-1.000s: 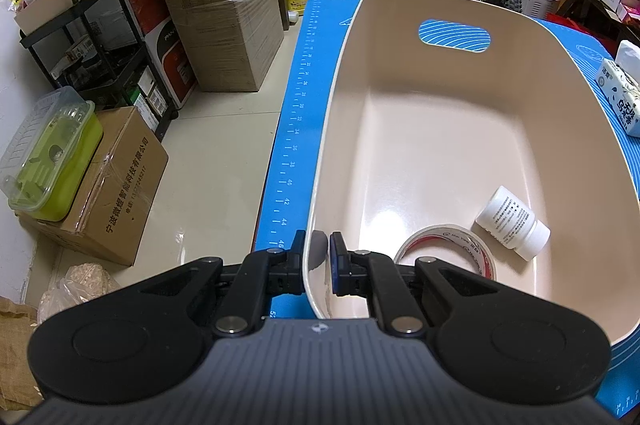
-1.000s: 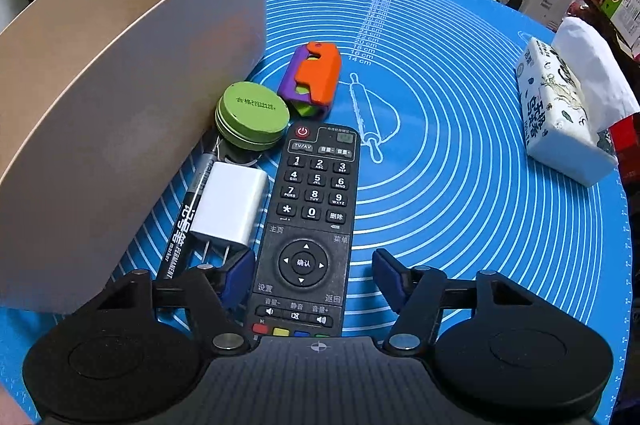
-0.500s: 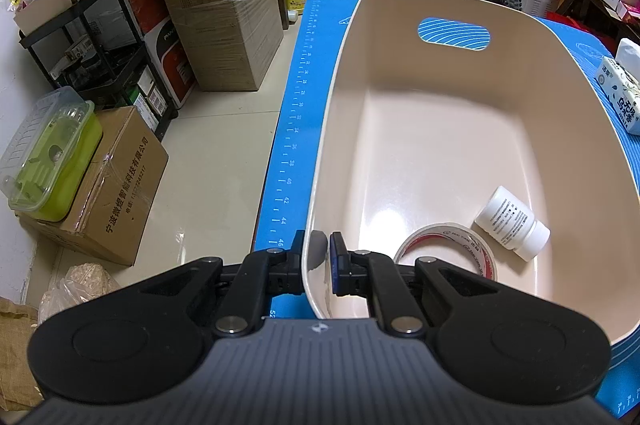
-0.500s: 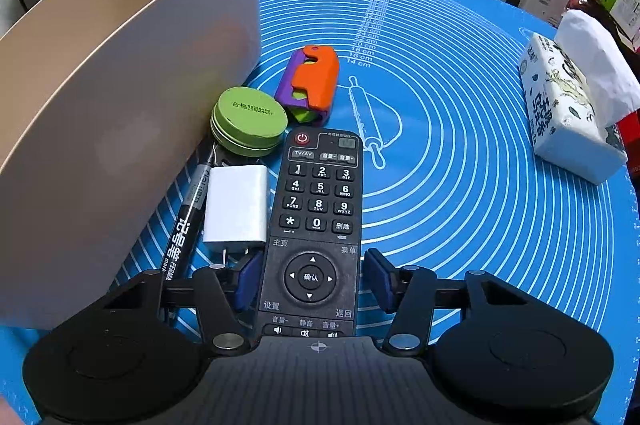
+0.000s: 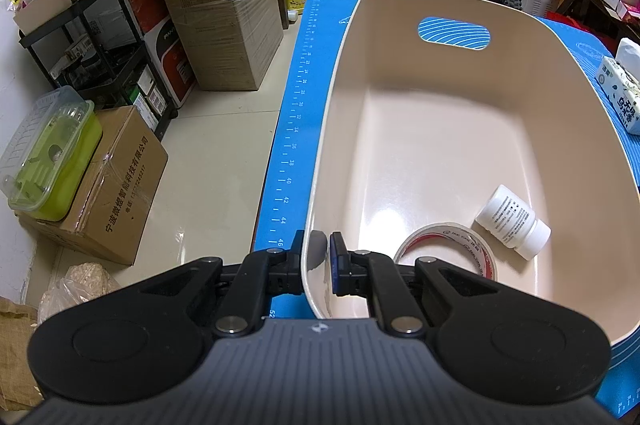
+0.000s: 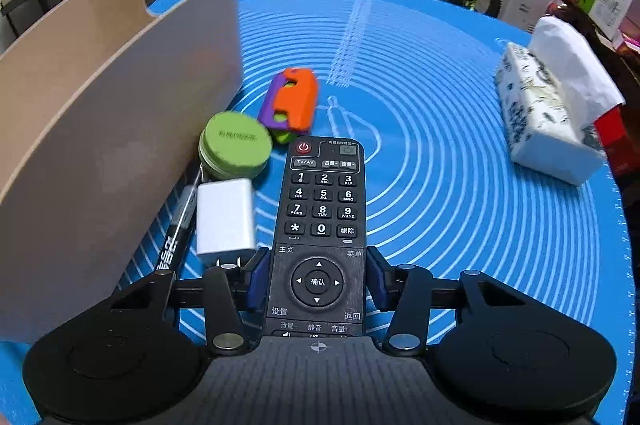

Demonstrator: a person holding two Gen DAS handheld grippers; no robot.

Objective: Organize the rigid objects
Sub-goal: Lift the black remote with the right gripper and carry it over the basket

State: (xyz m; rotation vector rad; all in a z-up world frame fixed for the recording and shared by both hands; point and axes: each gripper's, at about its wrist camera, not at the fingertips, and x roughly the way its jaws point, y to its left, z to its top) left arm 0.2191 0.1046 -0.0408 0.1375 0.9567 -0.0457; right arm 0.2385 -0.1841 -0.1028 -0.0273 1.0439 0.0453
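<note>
Blue mat (image 6: 460, 185): remote (image 6: 320, 225) between closing right tongs (image 6: 318, 281); left tongs (image 5: 316, 265) pinching bin (image 5: 320, 161) rim.

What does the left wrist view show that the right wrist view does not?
Left wrist only: the bin's inside, with a tape roll and a white bottle; left claw shut on the bin's rim.
Right wrist only: right claw closing around the remote; charger, green tin, orange toy, marker.
Both: beige bin, blue mat, tissue pack.
</note>
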